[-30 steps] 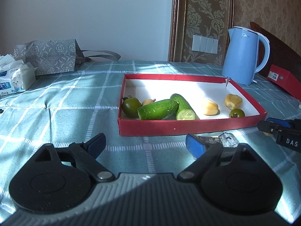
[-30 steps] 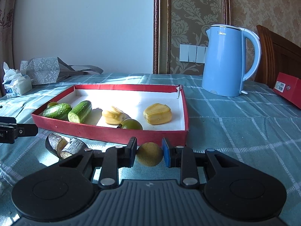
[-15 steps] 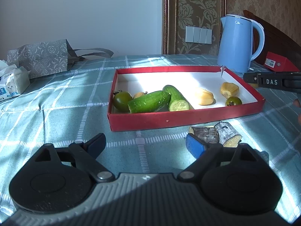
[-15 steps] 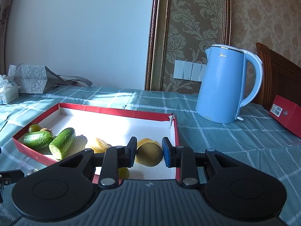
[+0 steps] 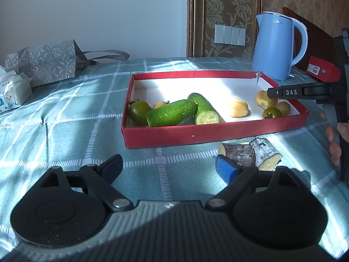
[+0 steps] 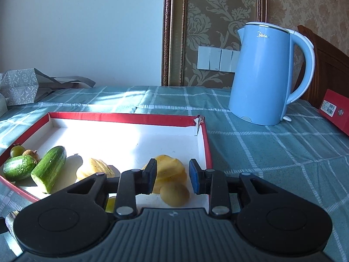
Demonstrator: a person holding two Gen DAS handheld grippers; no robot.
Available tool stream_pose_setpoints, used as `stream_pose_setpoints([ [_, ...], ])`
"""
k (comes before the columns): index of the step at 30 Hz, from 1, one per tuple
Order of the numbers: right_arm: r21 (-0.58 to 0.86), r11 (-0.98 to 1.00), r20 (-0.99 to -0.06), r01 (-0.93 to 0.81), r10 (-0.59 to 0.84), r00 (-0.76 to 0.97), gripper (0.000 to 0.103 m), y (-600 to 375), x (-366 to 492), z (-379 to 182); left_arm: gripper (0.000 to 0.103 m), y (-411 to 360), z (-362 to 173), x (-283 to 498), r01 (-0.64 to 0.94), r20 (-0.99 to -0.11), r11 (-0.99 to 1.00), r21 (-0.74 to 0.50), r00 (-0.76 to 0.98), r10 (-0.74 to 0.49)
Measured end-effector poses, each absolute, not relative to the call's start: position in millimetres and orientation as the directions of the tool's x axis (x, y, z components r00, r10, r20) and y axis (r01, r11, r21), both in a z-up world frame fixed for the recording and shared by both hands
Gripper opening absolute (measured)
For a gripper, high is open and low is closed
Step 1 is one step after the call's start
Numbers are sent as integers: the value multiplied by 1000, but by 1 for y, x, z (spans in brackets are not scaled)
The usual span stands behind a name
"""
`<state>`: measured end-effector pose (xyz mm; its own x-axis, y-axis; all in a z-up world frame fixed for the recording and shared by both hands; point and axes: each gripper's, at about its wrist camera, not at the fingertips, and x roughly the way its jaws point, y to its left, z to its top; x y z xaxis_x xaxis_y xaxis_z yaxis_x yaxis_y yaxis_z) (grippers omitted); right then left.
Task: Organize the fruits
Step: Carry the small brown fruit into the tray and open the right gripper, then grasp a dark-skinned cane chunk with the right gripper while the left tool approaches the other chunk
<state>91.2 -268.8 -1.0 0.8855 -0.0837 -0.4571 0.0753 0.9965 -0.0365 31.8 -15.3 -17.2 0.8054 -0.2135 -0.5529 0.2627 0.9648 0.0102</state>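
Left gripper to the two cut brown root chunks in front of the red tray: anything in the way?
Nothing visible. The left gripper is open, and the two cut brown root chunks lie on the checked green tablecloth just beyond its blue right fingertip, outside the red cardboard tray. Only bare cloth lies between.

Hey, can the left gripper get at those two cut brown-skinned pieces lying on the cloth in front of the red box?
Probably yes. The left gripper is open with nothing between its fingers, and the two cut pieces lie on the cloth just ahead of its right fingertip, outside the red box. Nothing lies between them.
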Motion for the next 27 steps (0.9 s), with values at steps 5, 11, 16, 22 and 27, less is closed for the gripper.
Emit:
stream_pose_setpoints([
  [5,-8,995,-394,98,-93,914,66,-274,78,5,91,-15,-18,32,261,-555,965,12,805,-211],
  [11,108,994,-365,-17,56,929,66,-281,32,17,91,-14,-17,31,245,-547,969,24,814,-192],
  [16,12,988,-355,-156,150,923,66,-249,-18,3,91,-10,-18,35,218,-561,976,10,809,-175],
  [22,-106,969,-410,-222,161,898,65,-210,-33,-9,91,-4,-20,38,185,-576,983,-8,802,-156],
  [27,-132,964,-436,-232,154,887,65,-198,-27,-14,91,-4,-20,39,187,-575,982,-6,803,-156],
])
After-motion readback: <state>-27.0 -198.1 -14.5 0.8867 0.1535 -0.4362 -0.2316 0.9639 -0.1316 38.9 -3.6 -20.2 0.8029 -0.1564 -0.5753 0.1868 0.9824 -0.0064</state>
